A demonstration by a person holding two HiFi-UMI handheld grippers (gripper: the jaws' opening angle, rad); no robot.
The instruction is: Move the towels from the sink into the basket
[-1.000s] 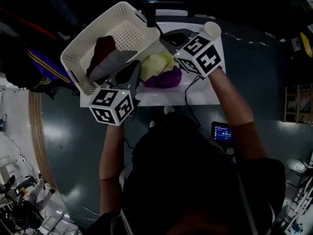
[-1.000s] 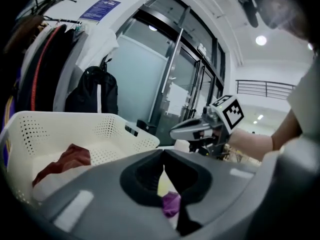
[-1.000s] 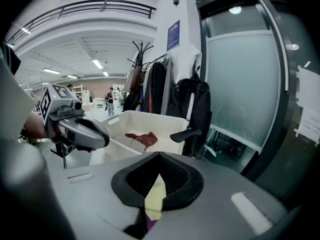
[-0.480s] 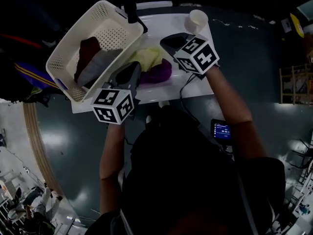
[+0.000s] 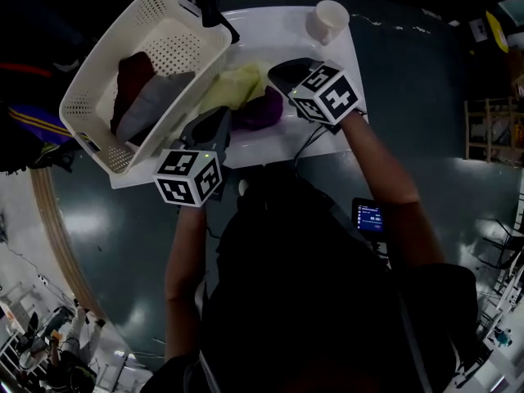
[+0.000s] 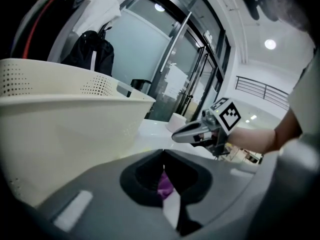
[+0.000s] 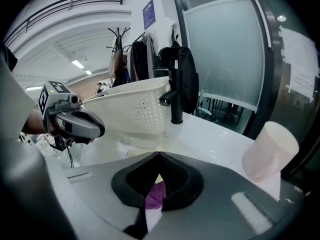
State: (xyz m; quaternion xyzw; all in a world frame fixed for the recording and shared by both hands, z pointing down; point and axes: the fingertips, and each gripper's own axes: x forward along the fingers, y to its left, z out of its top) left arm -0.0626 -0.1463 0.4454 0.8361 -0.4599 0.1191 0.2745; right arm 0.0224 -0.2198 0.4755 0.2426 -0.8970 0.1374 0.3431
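A purple towel (image 5: 260,109) and a yellow-green towel (image 5: 233,84) lie in the white sink (image 5: 278,35). The white perforated basket (image 5: 92,88) stands at the sink's left end and holds a maroon towel (image 5: 131,76) and a grey towel (image 5: 151,105). My left gripper (image 5: 224,115) hovers at the sink's near-left side, just left of the purple towel. Its jaws (image 6: 161,153) meet at the tips, with purple cloth (image 6: 165,184) showing through the gap below them. My right gripper (image 5: 273,74) hangs over the sink's right part with its jaws (image 7: 160,155) shut and empty above the purple towel (image 7: 155,196).
A black faucet (image 5: 209,6) rises behind the sink next to the basket's far corner. A white cup (image 5: 327,19) stands on the sink's far-right rim. The person's arms and dark clothing fill the lower picture, over a dark floor (image 5: 442,97).
The head view has swung, so the basket and sink sit further up and left. Against the sink, my right gripper has drawn back from the cup toward the near side.
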